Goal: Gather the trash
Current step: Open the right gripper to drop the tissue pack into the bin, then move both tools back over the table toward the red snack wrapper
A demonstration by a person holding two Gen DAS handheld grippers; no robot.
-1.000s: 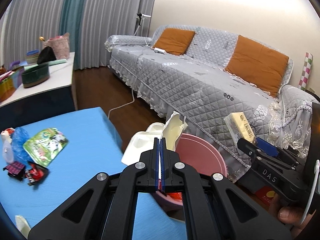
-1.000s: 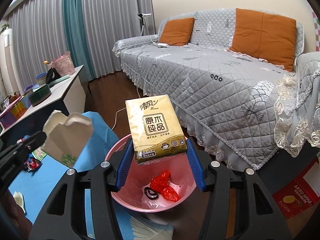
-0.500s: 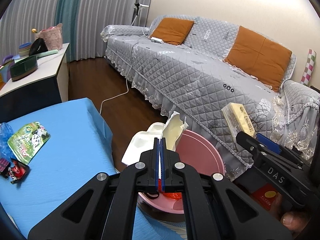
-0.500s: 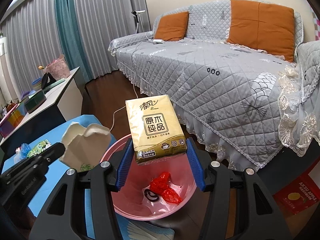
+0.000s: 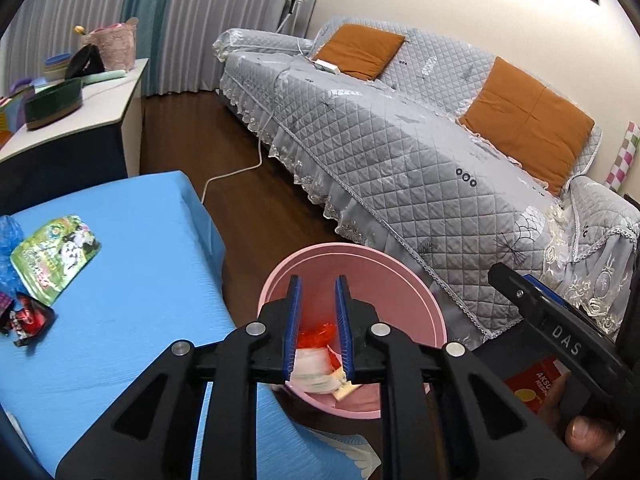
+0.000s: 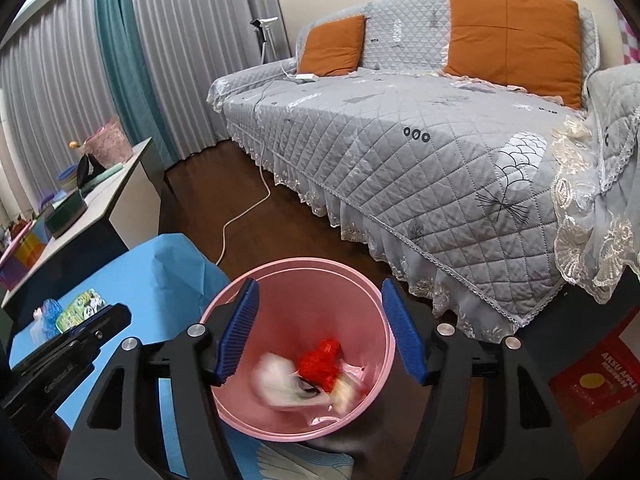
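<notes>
Left wrist view: left gripper (image 5: 317, 328) spread and empty over the pink bin (image 5: 416, 292); right gripper (image 6: 320, 334) also spread, empty above it. Remaining trash, a green pouch (image 5: 54, 258) and dark wrapper (image 5: 26, 318), lies on the blue table (image 5: 140, 280) at about 9 o'clock; pouch's long axis runs roughly 2-to-8. Left gripper judged nearer

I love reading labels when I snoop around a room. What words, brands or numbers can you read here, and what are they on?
"DAS": white letters on the black right gripper, seen from the left wrist view.
"AKSU APPLE": red box on the floor by the sofa; the smaller line beneath is too blurred to read.
Faint lettering on the left gripper's side: too blurred to read.
Green snack pouch on the blue tablecloth: print too small to read.
</notes>
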